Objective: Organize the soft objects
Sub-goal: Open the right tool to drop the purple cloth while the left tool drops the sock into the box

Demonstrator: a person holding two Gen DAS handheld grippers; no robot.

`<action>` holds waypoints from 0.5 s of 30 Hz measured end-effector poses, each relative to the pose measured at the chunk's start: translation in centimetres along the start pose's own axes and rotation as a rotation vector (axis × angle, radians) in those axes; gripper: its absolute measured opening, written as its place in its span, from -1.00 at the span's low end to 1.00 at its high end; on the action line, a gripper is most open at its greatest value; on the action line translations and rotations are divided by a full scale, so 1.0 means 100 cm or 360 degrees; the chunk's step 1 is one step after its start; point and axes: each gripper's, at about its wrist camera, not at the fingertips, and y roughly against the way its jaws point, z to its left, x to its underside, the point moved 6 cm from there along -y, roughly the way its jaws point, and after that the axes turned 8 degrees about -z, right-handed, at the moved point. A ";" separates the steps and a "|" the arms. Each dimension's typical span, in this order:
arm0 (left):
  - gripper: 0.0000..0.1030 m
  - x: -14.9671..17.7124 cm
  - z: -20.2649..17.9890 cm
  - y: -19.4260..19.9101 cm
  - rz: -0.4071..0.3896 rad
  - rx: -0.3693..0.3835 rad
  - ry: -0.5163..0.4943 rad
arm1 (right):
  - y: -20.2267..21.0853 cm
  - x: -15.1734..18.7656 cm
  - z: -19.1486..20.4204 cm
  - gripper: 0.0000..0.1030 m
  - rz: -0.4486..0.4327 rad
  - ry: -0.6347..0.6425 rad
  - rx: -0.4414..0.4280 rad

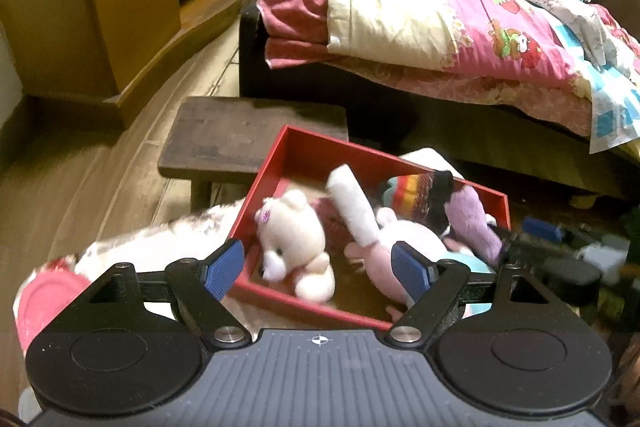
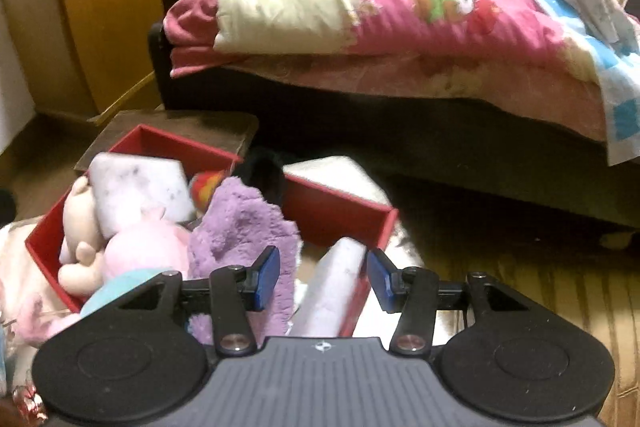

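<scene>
Red box (image 1: 308, 143) is where I'm dumping the plushies, so the cream bear (image 1: 294, 239) sits inside. My left gripper (image 1: 320, 269) hangs released above it; right gripper (image 2: 323, 277) loosely straddles a white roll (image 2: 334, 291), not pinching.

Purple plush (image 2: 240, 227) lower part hidden behind right hand-held gripper (image 2: 323, 277), red box (image 1: 320, 147) near rim hidden by left hand-held gripper (image 1: 318, 269), bed (image 1: 460, 27) cut off at right edge, floor clutter (image 1: 568, 259) blurred.
</scene>
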 end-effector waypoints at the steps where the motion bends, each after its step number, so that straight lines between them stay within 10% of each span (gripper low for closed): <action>1: 0.54 0.002 0.001 0.005 0.0002 0.0012 0.0009 | 0.005 -0.003 -0.003 -0.62 -0.0030 0.0001 0.0024; 8: 0.55 0.013 0.005 0.038 -0.0056 0.0054 0.0056 | 0.037 -0.011 -0.011 -0.62 -0.0186 0.0126 0.0183; 15: 0.55 0.031 0.020 0.056 -0.0055 0.0057 0.0126 | 0.054 -0.015 0.001 -0.62 -0.0245 -0.0139 -0.0162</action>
